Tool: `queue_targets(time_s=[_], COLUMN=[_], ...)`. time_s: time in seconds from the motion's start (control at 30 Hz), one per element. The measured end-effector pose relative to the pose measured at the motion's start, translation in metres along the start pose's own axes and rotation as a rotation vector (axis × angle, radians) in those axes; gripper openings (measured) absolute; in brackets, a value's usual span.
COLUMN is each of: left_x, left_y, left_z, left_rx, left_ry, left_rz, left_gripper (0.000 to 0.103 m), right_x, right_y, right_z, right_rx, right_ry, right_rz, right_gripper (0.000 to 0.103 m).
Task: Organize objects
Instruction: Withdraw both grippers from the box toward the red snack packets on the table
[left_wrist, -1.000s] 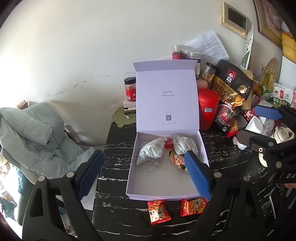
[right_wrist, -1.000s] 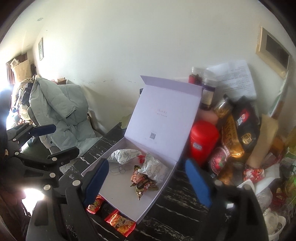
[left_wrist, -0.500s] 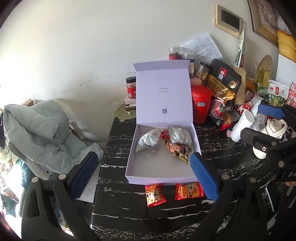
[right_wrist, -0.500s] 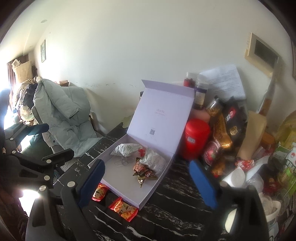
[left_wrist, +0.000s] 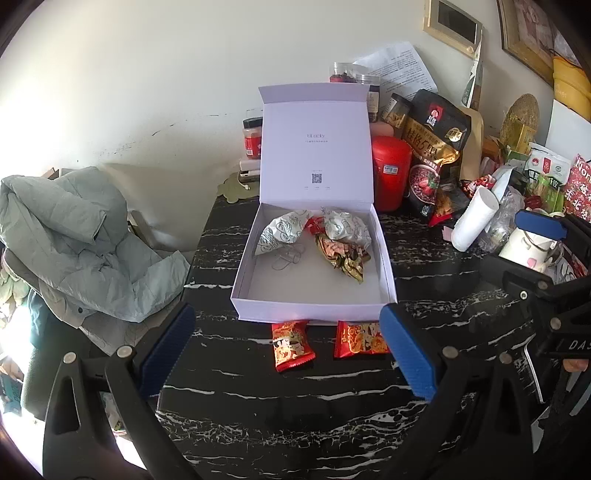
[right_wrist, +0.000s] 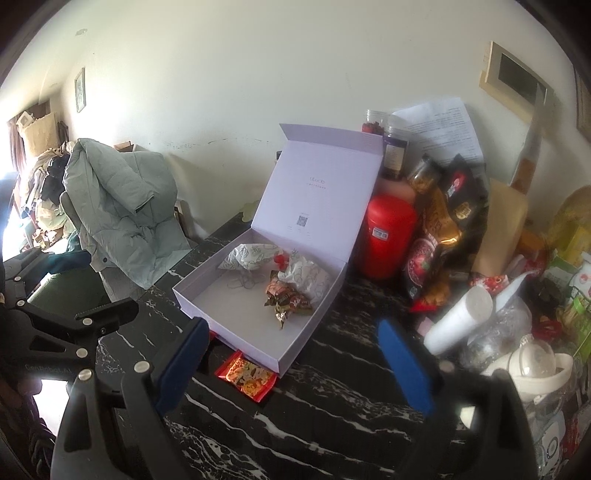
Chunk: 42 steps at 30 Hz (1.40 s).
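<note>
Both claws farther back from the box now — left claw wide, empty, red packets between its tips.

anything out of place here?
Two red snack packets lie on the table against the open box's front wall, while the other wrapped snacks are inside. Nothing looks spilled or damaged.
</note>
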<state>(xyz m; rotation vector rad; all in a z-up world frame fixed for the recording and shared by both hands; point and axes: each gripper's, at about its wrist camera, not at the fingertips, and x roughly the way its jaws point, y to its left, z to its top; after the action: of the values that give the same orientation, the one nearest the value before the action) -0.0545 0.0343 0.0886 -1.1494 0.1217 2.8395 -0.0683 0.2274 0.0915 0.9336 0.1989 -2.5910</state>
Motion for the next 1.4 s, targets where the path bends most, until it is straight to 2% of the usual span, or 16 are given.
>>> queue_targets(time_s=[0.97, 1.4], left_x=[0.038, 0.075], left_y=[-0.017, -0.007], left_z=[-0.101, -0.127], left_rx=[-0.010, -0.069], left_ry=[0.205, 0.285], left_rz=[-0.047, -0.093], left_gripper=[0.100, 0.100], right_x=[0.041, 0.080], right_y=[0.009, 0.016], right_z=[-0.108, -0.131], right_rx=[0.063, 0.093], right_ry=[0.202, 0.288], right_rz=[0.104, 0.168], right_gripper=[0.094, 0.094])
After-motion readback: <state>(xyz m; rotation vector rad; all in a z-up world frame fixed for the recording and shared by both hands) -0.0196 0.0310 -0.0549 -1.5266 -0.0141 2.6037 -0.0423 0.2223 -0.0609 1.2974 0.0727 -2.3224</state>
